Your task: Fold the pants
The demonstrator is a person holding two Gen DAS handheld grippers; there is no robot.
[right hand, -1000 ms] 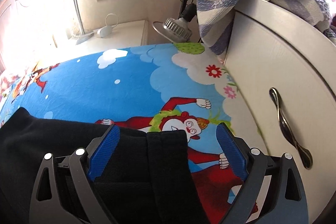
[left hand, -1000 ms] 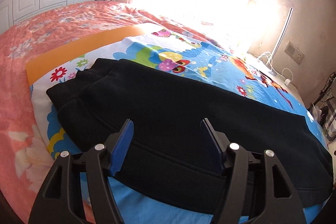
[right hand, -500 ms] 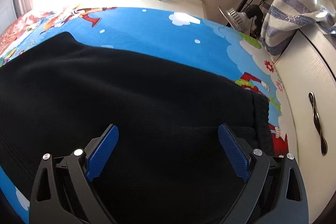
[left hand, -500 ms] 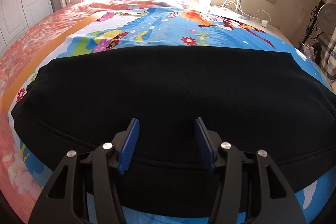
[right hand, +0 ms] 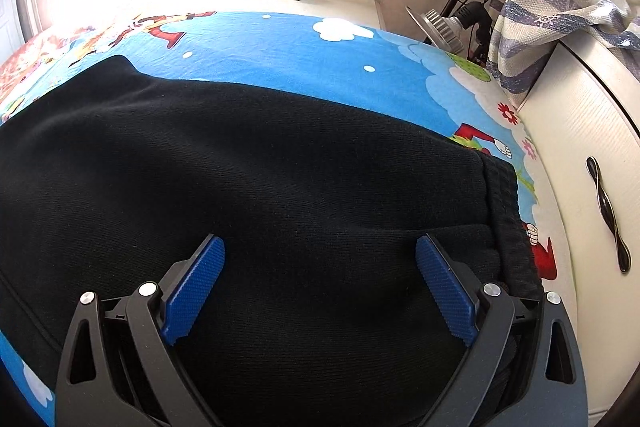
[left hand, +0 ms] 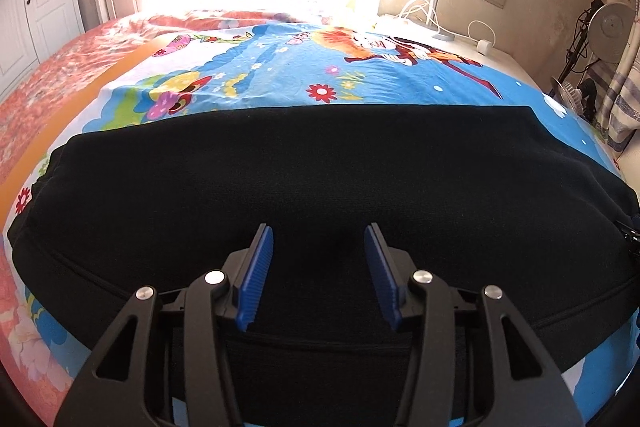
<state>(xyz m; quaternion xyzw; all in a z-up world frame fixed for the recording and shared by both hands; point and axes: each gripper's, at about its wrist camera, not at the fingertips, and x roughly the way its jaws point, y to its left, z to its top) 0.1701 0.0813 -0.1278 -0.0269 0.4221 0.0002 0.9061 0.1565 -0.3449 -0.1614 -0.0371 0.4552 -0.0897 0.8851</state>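
Both grippers swung toward the garment's middle since a second ago. One pair of black knit pants (left hand: 320, 179) lies flat across the cartoon-print blue bedsheet (left hand: 384, 83), filling the view ahead of and beneath both tools. Left gripper (left hand: 319, 259): jaws part-open, just been closing, hovering over the cloth, nothing pinched. Right gripper (right hand: 320, 267): jaws wide apart, empty, ribbed cuff just right of it. Near pants edge hidden behind the fingers.
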